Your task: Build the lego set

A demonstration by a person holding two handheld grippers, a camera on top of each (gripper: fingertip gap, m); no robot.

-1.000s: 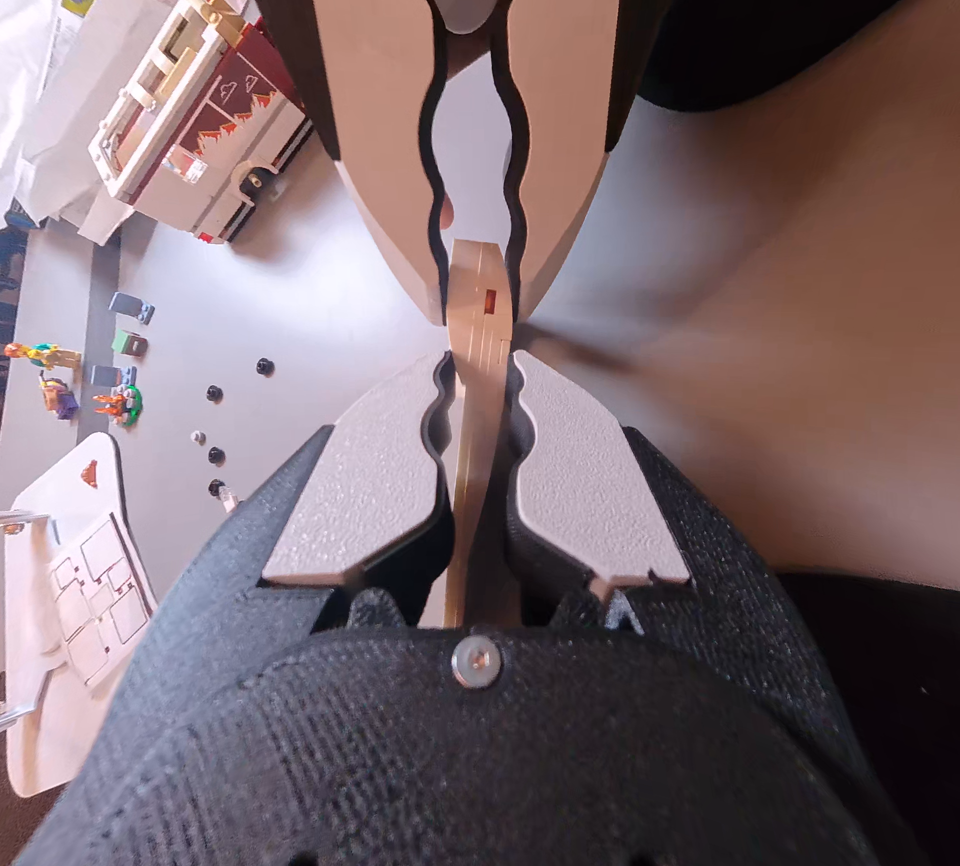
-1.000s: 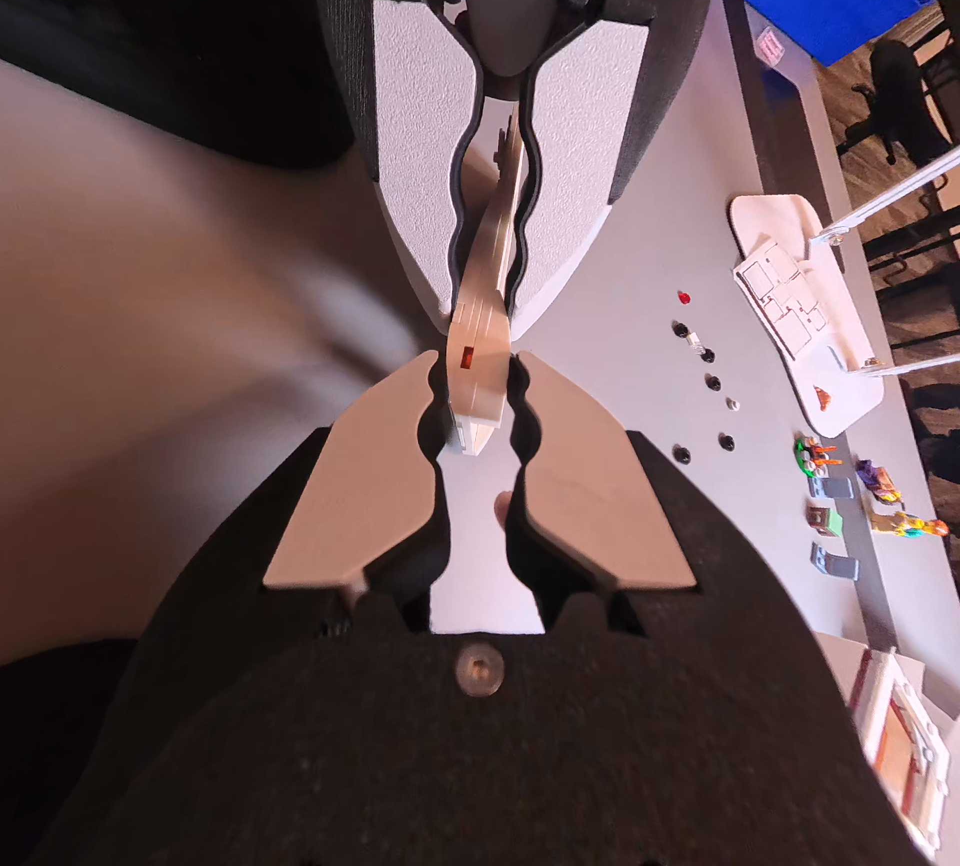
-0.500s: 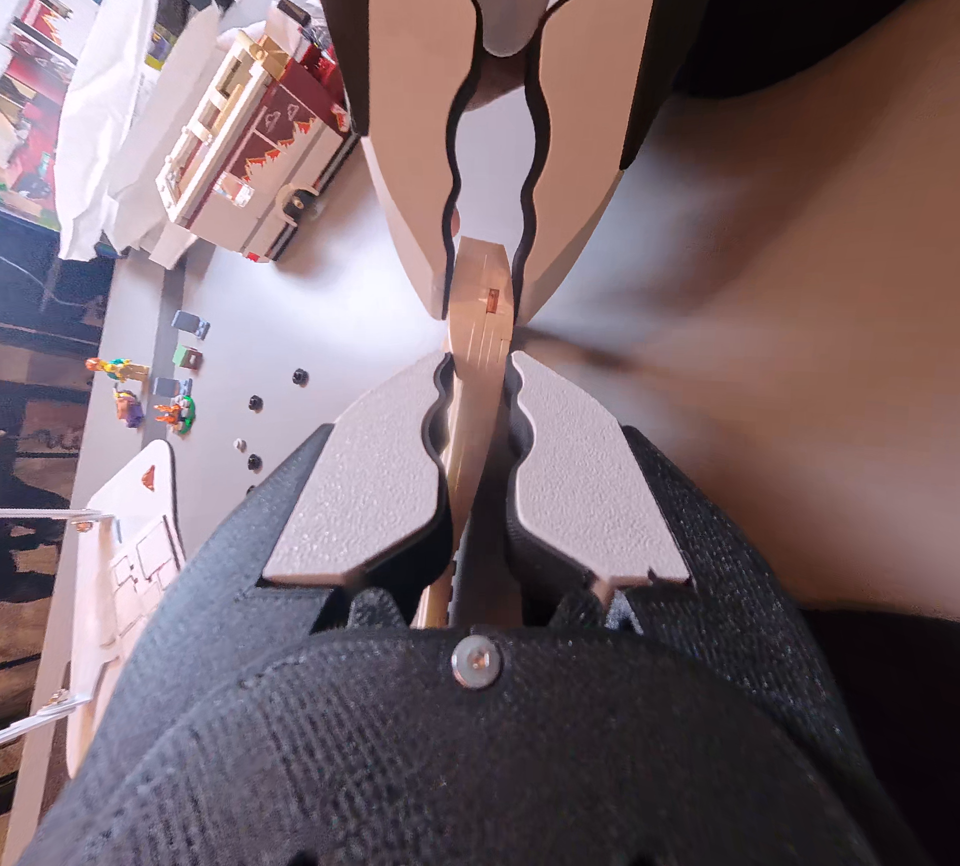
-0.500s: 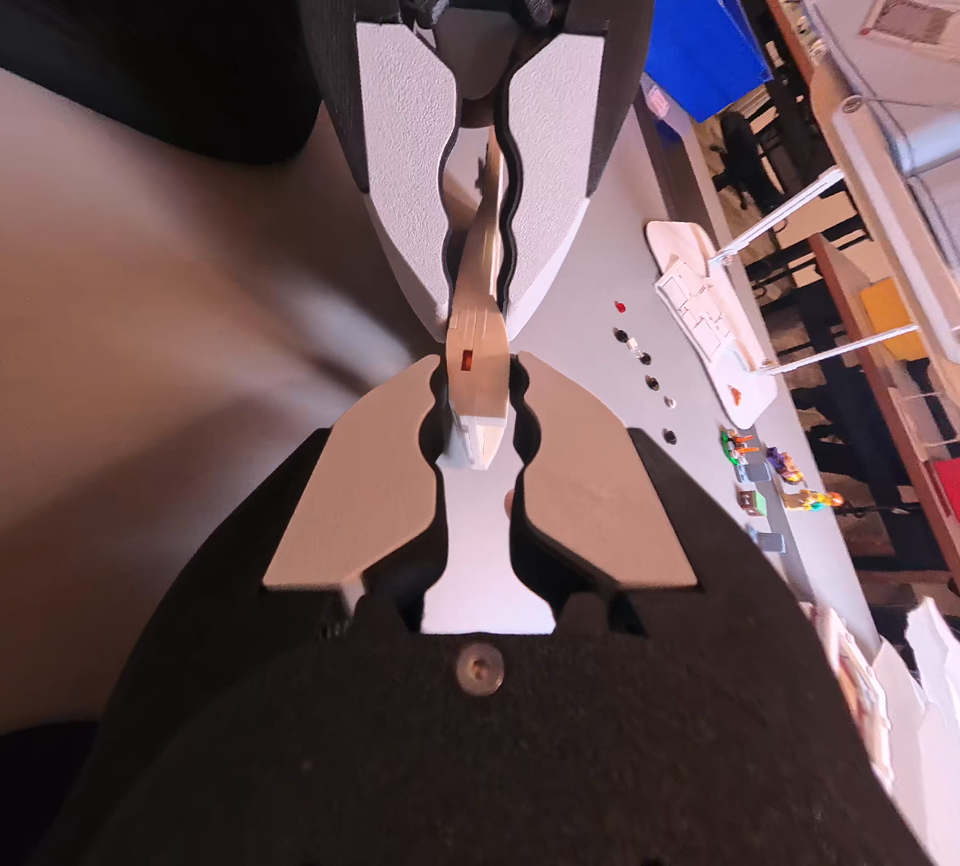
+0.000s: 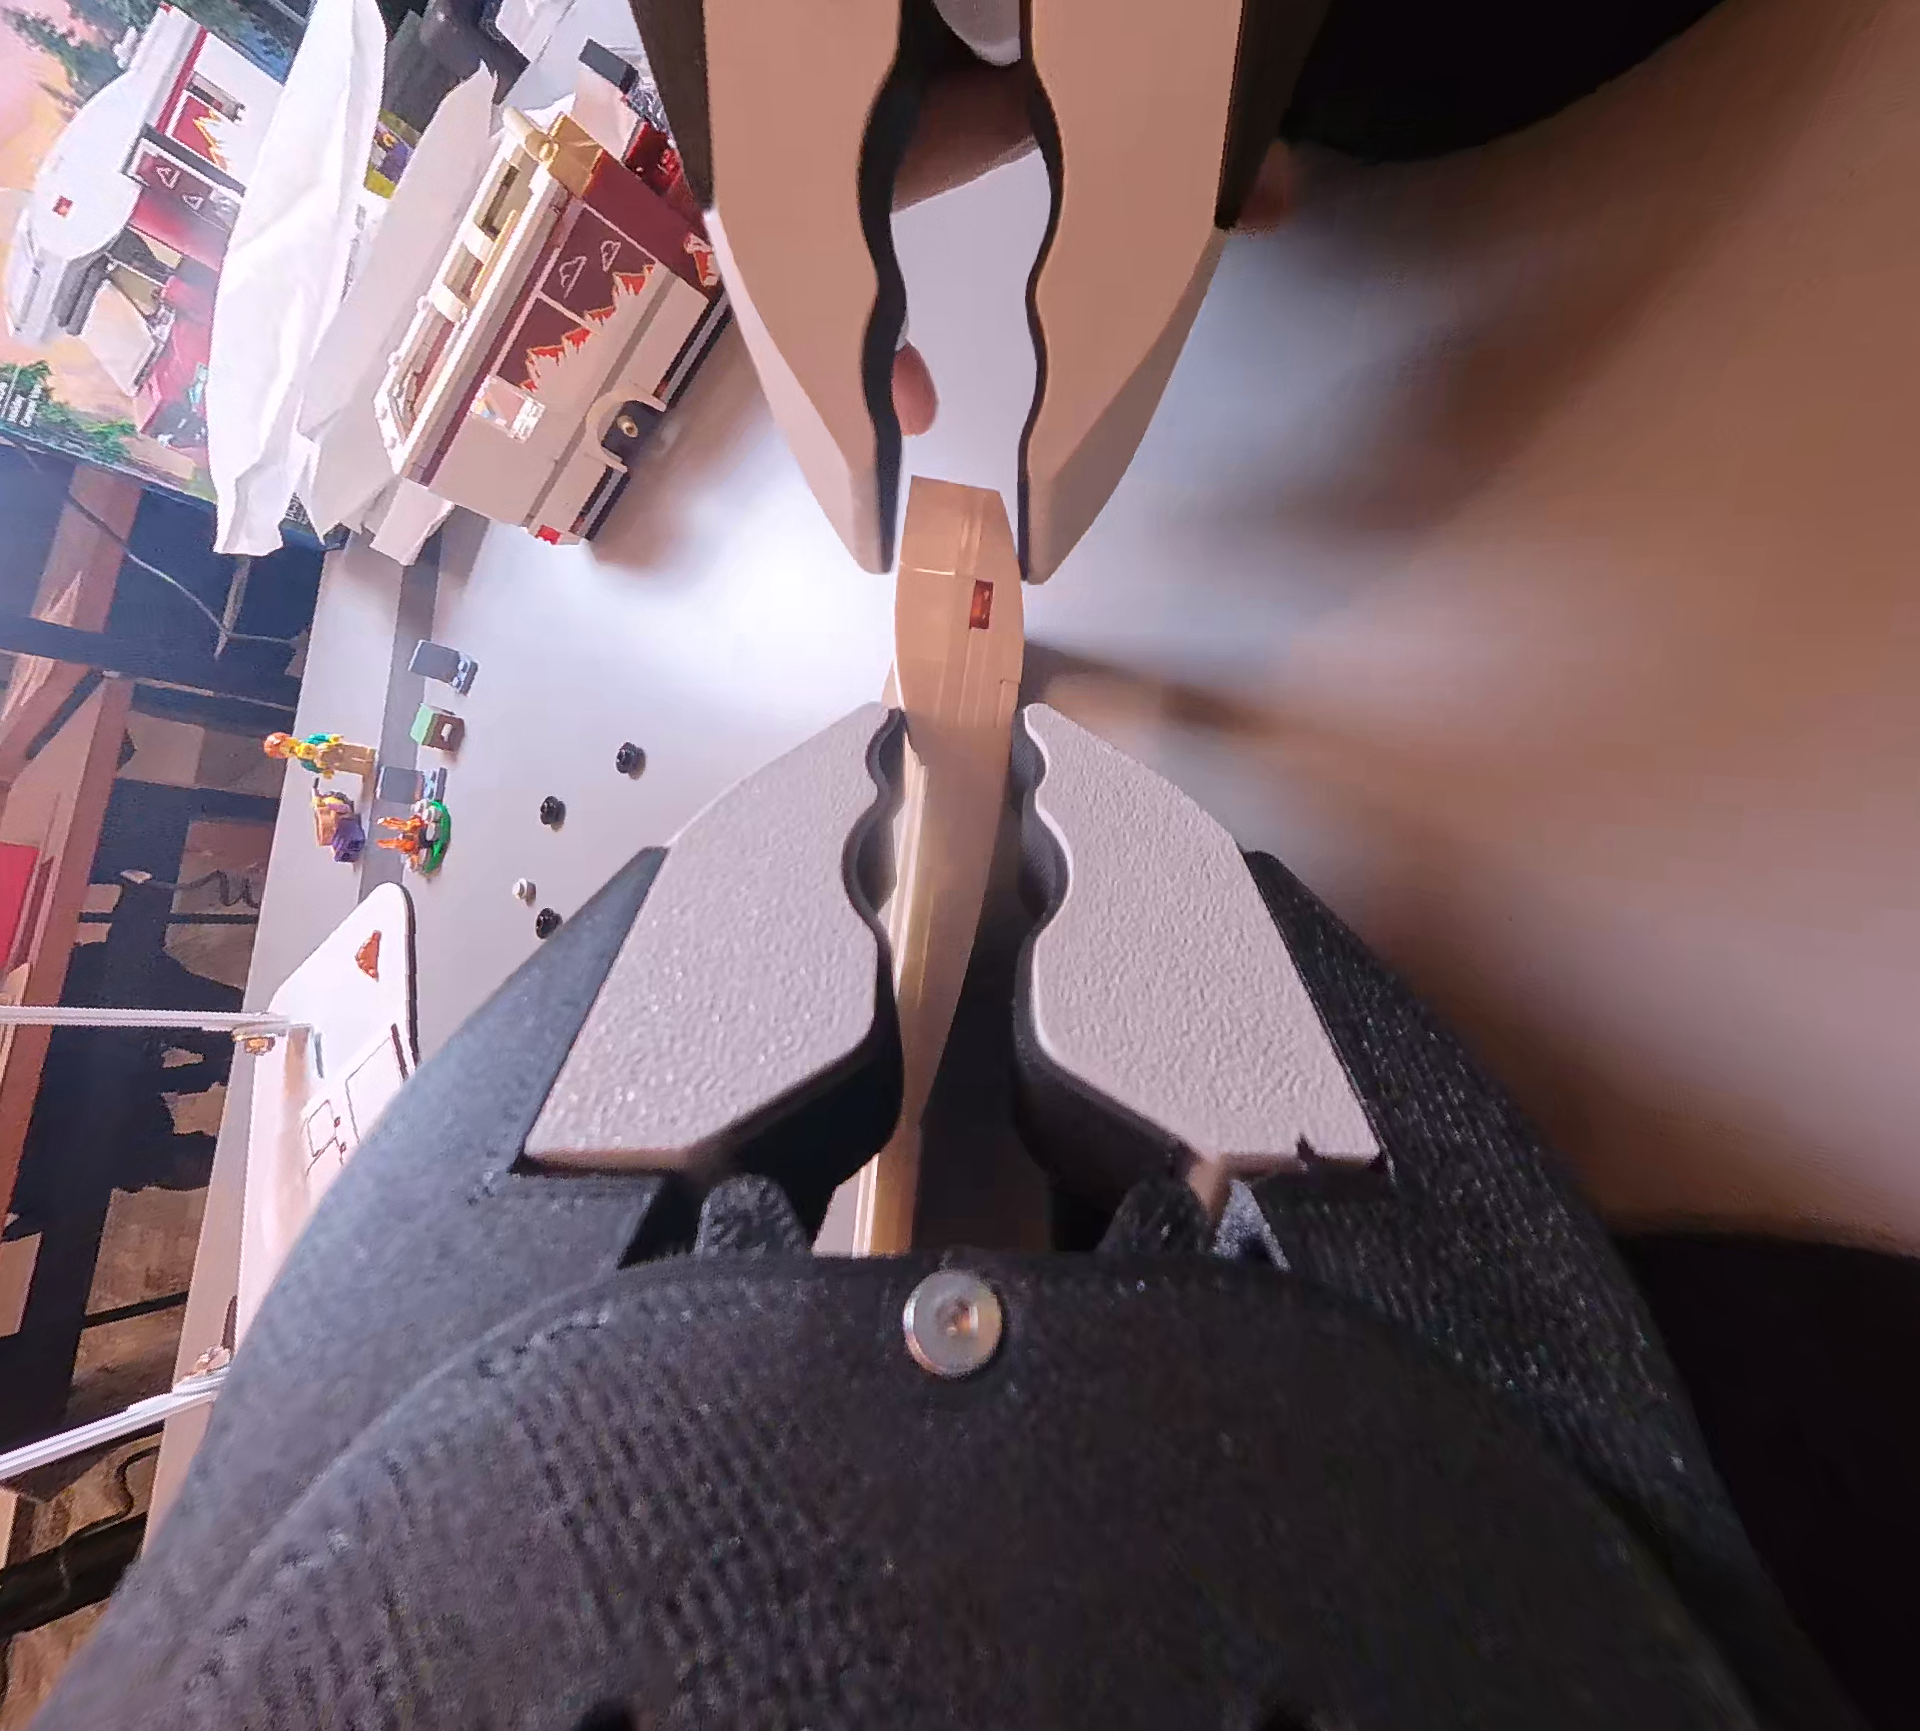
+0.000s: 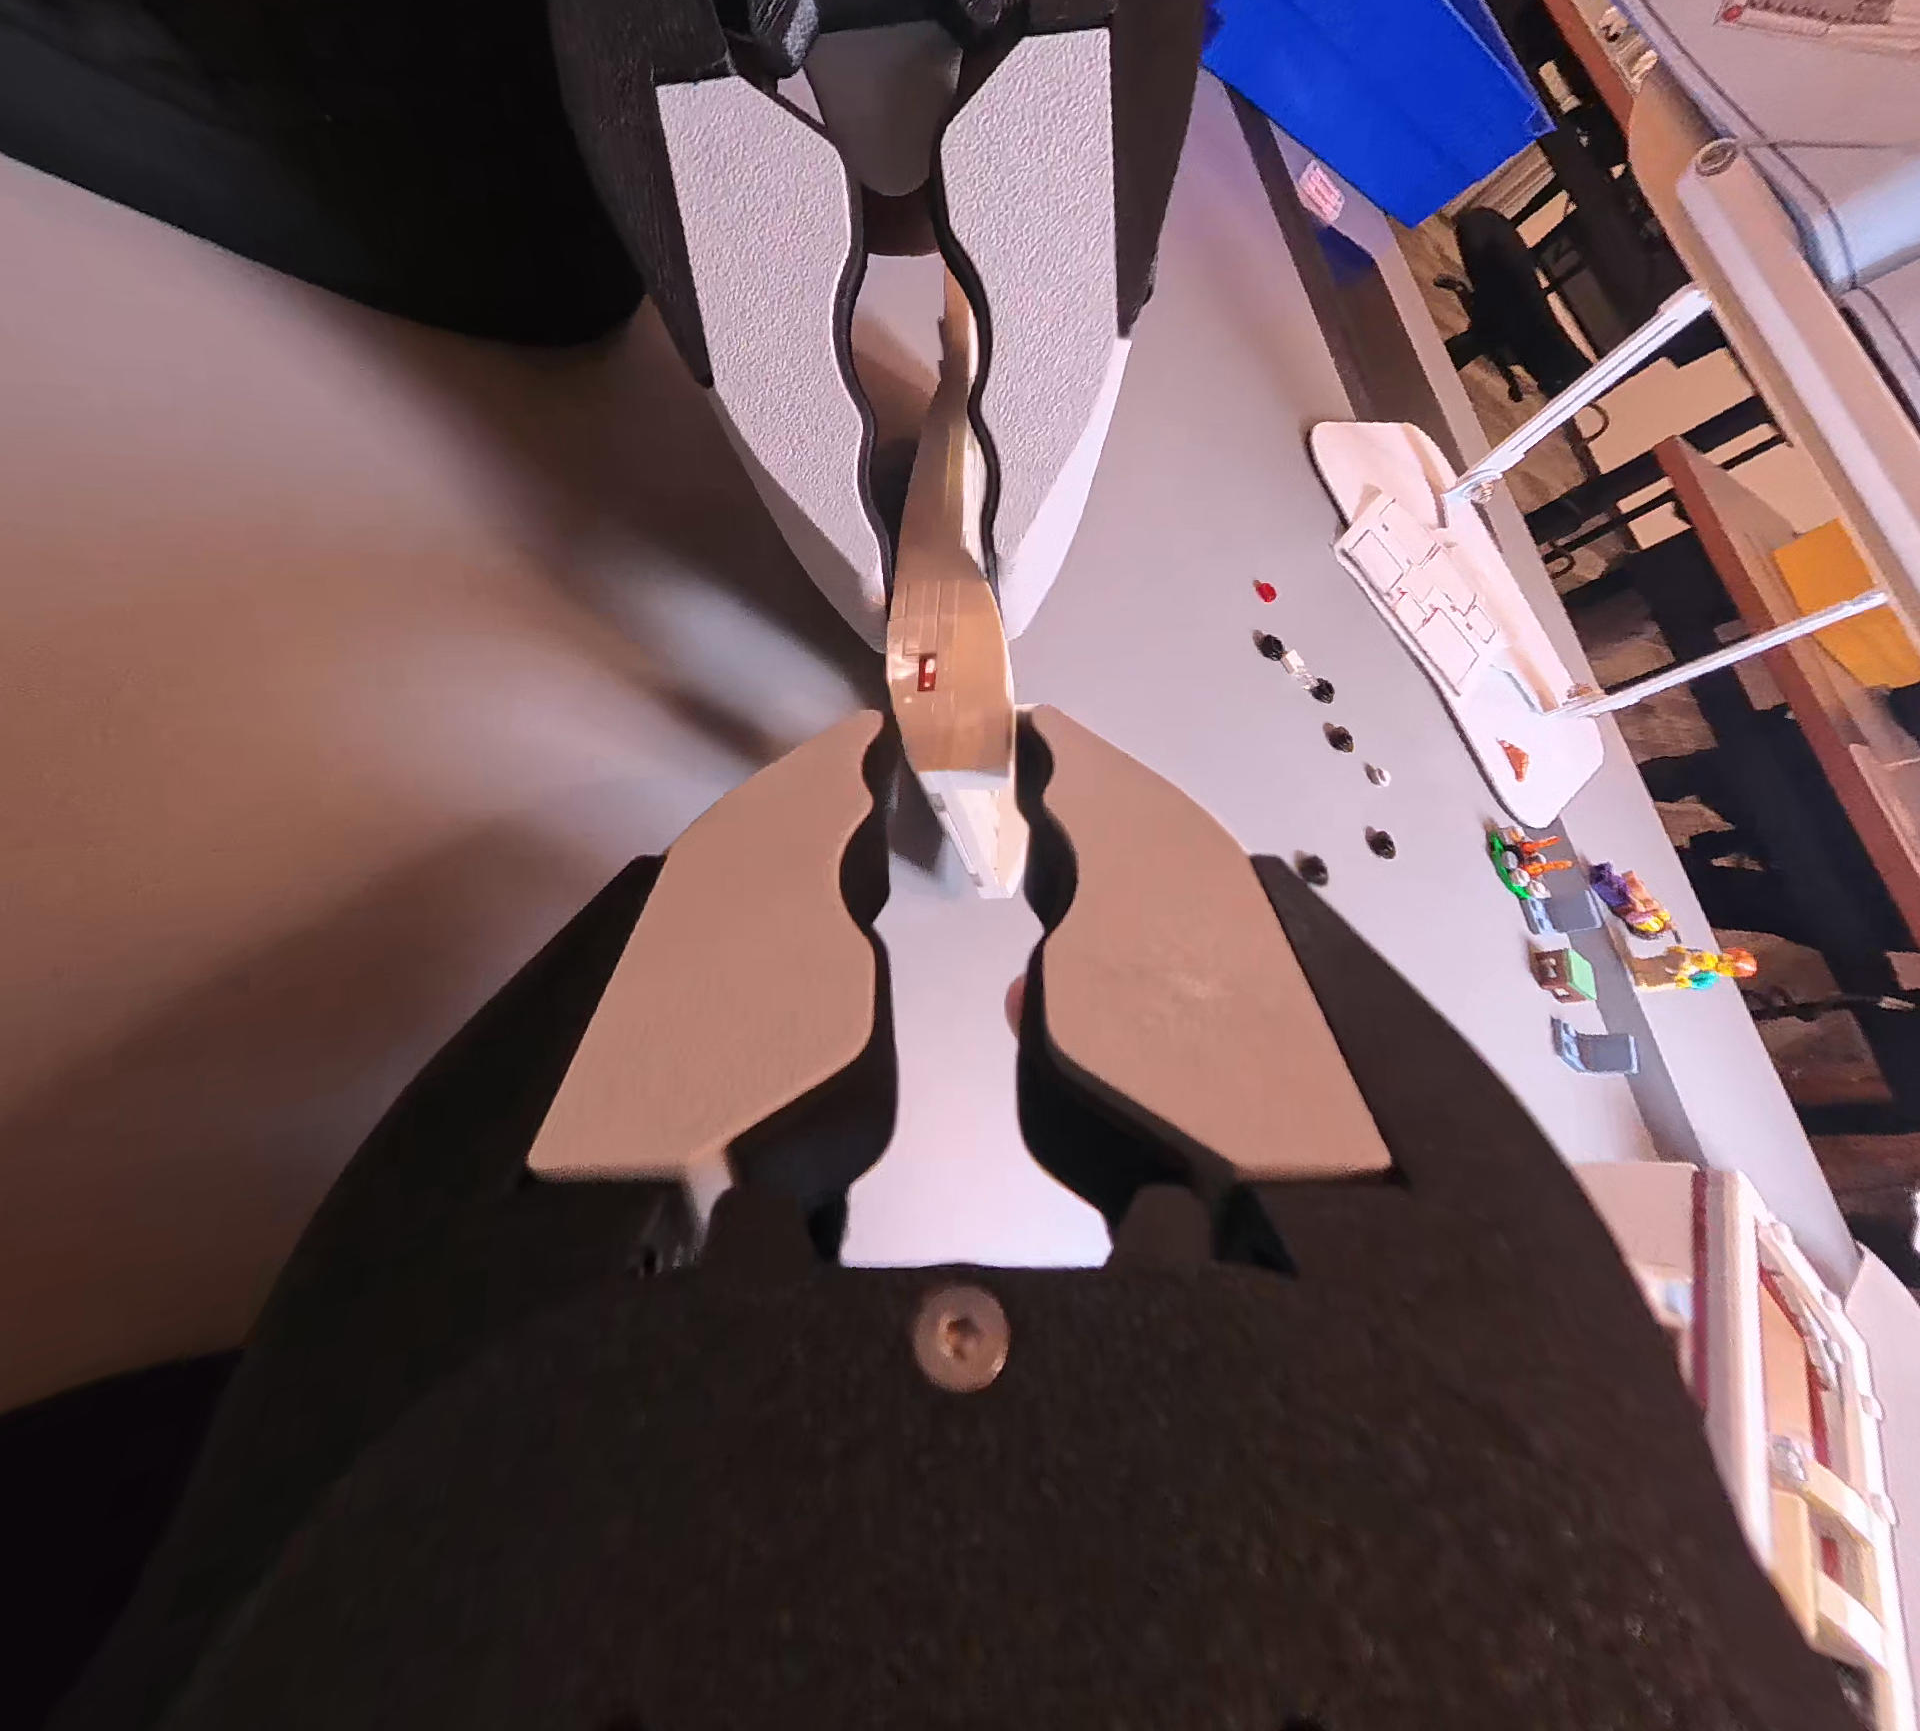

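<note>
Both grippers' wavy-edged jaws clamp opposite ends of one long, smooth white brick-built panel (image 5: 954, 642) (image 6: 951, 694).

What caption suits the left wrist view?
Both grippers hold one long tan brick piece above a grey table.

The 2 wrist cameras face each other, very near, above a grey table (image 5: 644, 642); both share the tan strip (image 5: 951, 642) between them.
</note>
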